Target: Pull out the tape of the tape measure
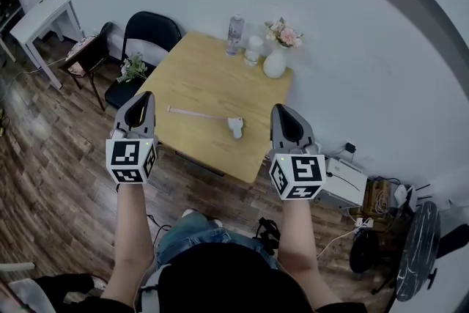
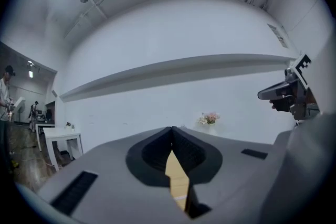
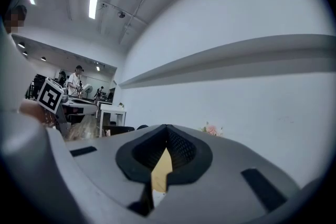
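The white tape measure lies on the wooden table near its front edge. Its tape is drawn out to the left and lies flat on the top. My left gripper is held up in front of the table's left corner, well above the tape and apart from it. My right gripper hangs to the right of the case, also clear of it. In the left gripper view the left gripper has its jaws together with nothing between them. The right gripper is likewise shut and empty.
At the table's far edge stand a water bottle, a white jar and a white vase with flowers. A black chair and a small plant are at the left. A white side table stands further left.
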Demonstrator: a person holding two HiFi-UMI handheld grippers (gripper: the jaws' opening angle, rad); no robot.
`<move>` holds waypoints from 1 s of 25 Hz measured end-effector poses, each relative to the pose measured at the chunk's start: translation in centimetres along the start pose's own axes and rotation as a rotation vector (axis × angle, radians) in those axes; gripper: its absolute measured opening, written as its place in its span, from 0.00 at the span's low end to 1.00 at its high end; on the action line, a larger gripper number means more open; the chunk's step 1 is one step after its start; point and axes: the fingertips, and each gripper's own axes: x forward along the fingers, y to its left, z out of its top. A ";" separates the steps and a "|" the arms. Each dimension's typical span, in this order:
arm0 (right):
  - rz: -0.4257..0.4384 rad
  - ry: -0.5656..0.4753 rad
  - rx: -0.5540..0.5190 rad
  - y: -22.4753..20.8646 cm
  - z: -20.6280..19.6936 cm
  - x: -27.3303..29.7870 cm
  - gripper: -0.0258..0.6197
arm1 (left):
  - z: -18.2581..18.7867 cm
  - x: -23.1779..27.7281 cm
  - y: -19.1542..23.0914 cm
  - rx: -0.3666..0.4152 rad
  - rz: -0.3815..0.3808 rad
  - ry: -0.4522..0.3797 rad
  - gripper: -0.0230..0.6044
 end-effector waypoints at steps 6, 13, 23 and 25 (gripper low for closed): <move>-0.029 -0.092 -0.012 -0.1 2.7 -1.0 0.06 | 3.5 -0.6 0.6 0.045 -0.002 -0.096 0.06; -0.037 -0.138 -0.036 0.6 4.6 -0.9 0.06 | 7.1 -0.8 1.7 0.063 -0.024 -0.205 0.06; -0.067 -0.169 -0.069 0.7 5.6 -1.1 0.06 | 8.1 -0.3 2.0 0.062 -0.049 -0.246 0.06; -0.071 -0.169 -0.074 0.8 5.8 -1.0 0.06 | 8.2 -0.2 2.1 0.059 -0.050 -0.252 0.06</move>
